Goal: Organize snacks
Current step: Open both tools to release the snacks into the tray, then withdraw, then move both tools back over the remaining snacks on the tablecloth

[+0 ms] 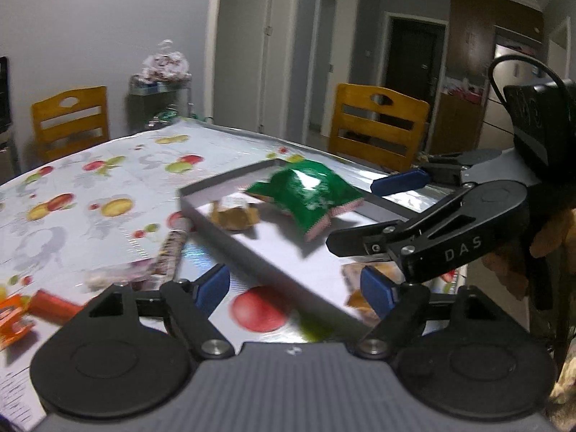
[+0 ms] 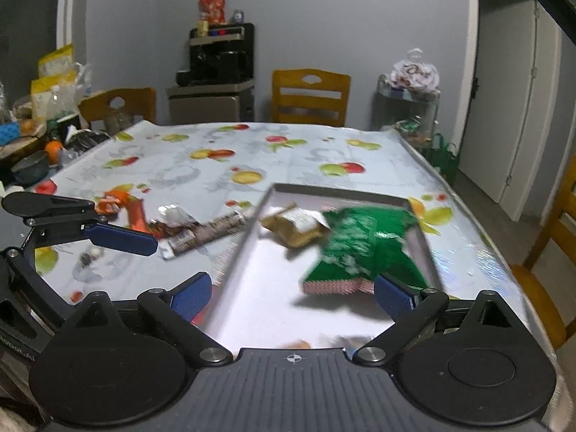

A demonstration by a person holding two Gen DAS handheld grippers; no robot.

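Several snacks remain loose on the tabletop [image 2: 288, 151]: orange wrappers [image 2: 113, 199], a red bar [image 2: 136, 214], a long tube [image 2: 210, 232]. Tray [image 2: 234, 248] holds a tan packet [image 2: 293, 225] and green bag [image 2: 363, 248]. Left tongs [image 1: 295, 288] and right tongs [image 2: 291, 297] both spread, empty.

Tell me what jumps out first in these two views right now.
The green snack bag stands out, blurred, at the far right of the grey tray, next to a small tan packet. Left of the tray, more snacks lie scattered on the fruit-print tablecloth. Both the left gripper and the right gripper are open.
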